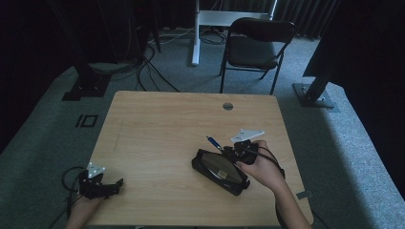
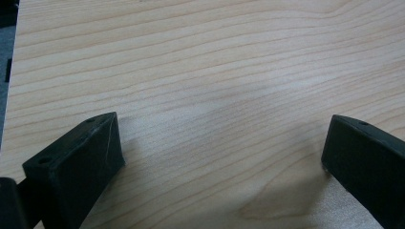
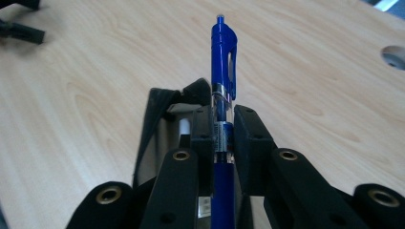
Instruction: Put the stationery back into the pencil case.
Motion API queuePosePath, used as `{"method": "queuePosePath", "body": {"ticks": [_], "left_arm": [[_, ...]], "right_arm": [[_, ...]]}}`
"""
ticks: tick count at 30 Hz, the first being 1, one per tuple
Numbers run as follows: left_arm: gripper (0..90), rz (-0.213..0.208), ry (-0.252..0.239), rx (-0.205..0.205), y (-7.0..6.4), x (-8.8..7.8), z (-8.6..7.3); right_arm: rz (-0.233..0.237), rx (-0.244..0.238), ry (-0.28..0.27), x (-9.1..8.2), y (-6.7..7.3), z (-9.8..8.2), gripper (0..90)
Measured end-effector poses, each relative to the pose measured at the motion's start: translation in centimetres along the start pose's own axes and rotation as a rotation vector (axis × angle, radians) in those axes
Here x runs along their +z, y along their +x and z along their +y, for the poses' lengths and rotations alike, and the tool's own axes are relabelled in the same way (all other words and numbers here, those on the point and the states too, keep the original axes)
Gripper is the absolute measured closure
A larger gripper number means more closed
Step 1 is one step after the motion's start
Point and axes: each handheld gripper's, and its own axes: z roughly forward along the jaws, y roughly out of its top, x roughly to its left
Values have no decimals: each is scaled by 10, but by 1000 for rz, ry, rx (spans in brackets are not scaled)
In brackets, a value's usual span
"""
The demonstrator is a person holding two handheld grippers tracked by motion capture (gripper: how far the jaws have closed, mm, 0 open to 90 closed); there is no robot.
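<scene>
We have the right gripper (image 3: 224, 136) clamped on a blue pen (image 3: 223, 62), jaws closed snug against the barrel, clip end sticking out past the jaw tips. In the high view the right gripper (image 1: 228, 151) sits over the far end of a black pencil case (image 1: 219, 171) on the right half of the table (image 1: 157, 124), with the pen (image 1: 213, 142) pointing away from us, up and left. The case lies open just under the jaws; in the right gripper view its opening (image 3: 162, 124) shows something white inside, can't tell what. Left gripper (image 1: 112, 186) rests at the near left corner of the table, well apart from the case; in its own view the jaws stand wide open with bare wood (image 2: 215, 95) between them, holding nothing. Nothing between pen and case. A cable hole (image 1: 228, 106) sits near the far edge; a chair (image 1: 255, 45) stands beyond the table, cables (image 1: 143, 67) on the floor.
</scene>
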Motion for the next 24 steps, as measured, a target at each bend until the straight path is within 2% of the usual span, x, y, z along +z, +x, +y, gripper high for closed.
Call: {"method": "queuePosePath", "body": {"ticks": [7, 11, 15, 24], "left_arm": [[2, 0, 0, 0, 0, 0, 0], [2, 0, 0, 0, 0, 0, 0], [2, 0, 0, 0, 0, 0, 0], [2, 0, -2, -2, 0, 0, 0]], "right_arm": [[35, -5, 21, 4, 5, -4, 792], [53, -27, 48, 6, 7, -6, 791], [44, -33, 52, 8, 8, -8, 791], [59, -49, 85, 16, 10, -12, 791]]}}
